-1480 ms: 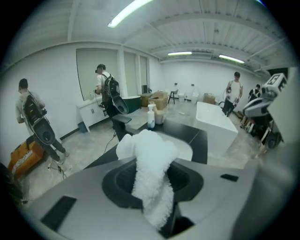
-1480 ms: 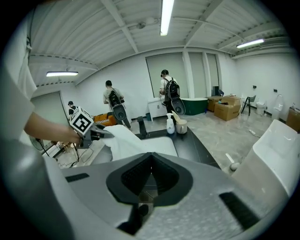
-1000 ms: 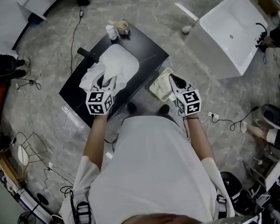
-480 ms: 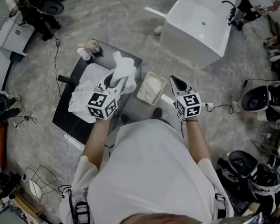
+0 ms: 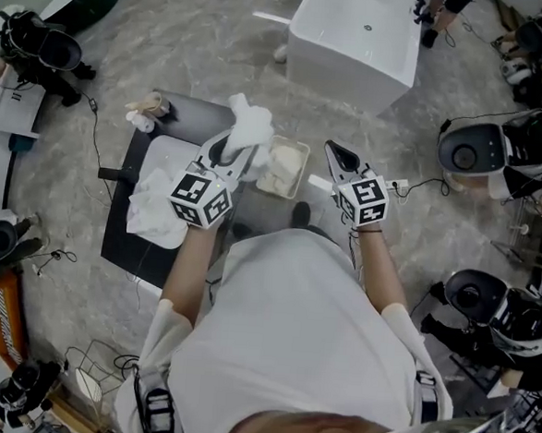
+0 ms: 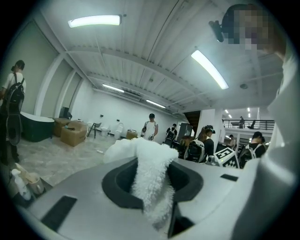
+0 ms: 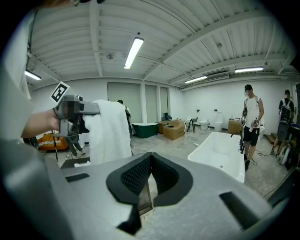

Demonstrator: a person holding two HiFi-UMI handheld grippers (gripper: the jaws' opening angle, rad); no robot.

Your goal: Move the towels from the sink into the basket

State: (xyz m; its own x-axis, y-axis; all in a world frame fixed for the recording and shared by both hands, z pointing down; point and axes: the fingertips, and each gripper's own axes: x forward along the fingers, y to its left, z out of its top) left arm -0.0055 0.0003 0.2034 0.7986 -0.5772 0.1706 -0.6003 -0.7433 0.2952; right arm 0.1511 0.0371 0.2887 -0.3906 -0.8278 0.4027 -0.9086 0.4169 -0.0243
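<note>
While the right gripper [image 5: 336,160] stood with jaws clenched on nothing, the left gripper [image 5: 231,153] grasped a raised towel [image 5: 249,126] at 12 o'clock, near the basket [image 5: 304,167], where one towel seemed already delivered; another towel [image 5: 156,210] lay at 9 o'clock in the sink [image 5: 176,151], yet to be moved.

Held towel [image 5: 249,126]: we see it white and fluffy all over.
Other towel [image 5: 156,208]: we see white here too.
Left gripper [image 5: 234,148]: we see grey, with black round the jaws.
Right gripper [image 5: 335,155]: we see the same grey and black.
Marker cubes [image 5: 201,197]: we see white sides with black square shapes.
Basket [image 5: 301,153]: we see a pale cream rim.
Counter [image 5: 126,238]: we see black.
Bathtub [image 5: 357,41]: we see plain white.
Floor [image 5: 219,31]: we see grey with pale wavy streaks, like stone.
Shirt [image 5: 289,351]: we see white.
</note>
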